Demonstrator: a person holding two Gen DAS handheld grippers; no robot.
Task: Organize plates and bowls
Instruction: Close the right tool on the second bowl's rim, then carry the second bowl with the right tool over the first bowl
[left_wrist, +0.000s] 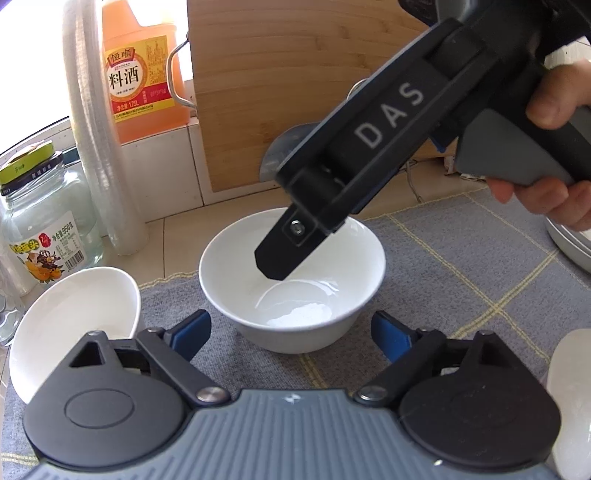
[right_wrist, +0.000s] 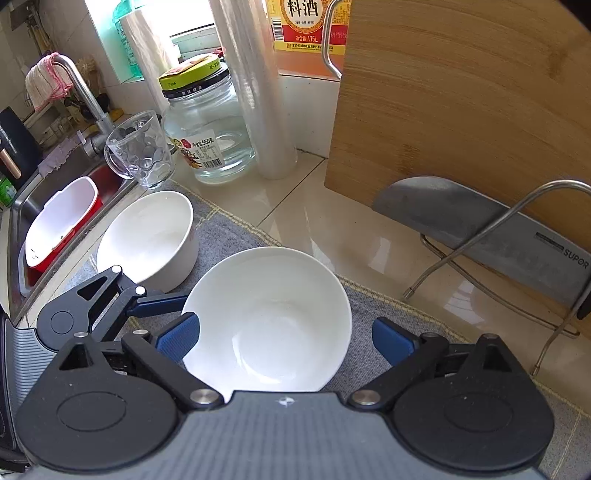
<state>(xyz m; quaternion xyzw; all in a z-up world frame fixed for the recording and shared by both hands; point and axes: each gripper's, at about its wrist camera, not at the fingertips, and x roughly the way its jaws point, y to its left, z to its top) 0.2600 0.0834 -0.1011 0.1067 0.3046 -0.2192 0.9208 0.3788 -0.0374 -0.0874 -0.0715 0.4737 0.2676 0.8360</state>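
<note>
On the grey checked mat (right_wrist: 236, 236) that covers the countertop (right_wrist: 314, 206) beside the sink (right_wrist: 55, 192), two white bowls stand upright and apart. The nearer bowl (right_wrist: 267, 321) sits toward the mat's back edge, and both tools close in on it. The right gripper (right_wrist: 286, 338) hangs over it with its blue pads (right_wrist: 177, 338) spread wide on either side of the rim; the left pad lies at or just over the rim, though contact cannot be told, and nothing is clamped. In the left wrist view one black finger of that tool dips inside the bowl's mouth, a hand (left_wrist: 554, 192) on its grey handle. The left gripper (left_wrist: 291, 332) faces the same bowl from the side, jaws released and clear of its wall, empty. The second bowl (right_wrist: 147, 240) rests at the mat's sink-side edge, near a dimpled glass mug (right_wrist: 142, 151). Behind stand a clear jar with a yellow-green lid (right_wrist: 207, 136), a roll of cling film (right_wrist: 258, 92), an orange bottle of cooking wine (left_wrist: 142, 74) and a bamboo cutting board (right_wrist: 461, 103) leaning upright, with a cleaver (right_wrist: 480, 236) on a wire rack (right_wrist: 480, 266) before it.
</note>
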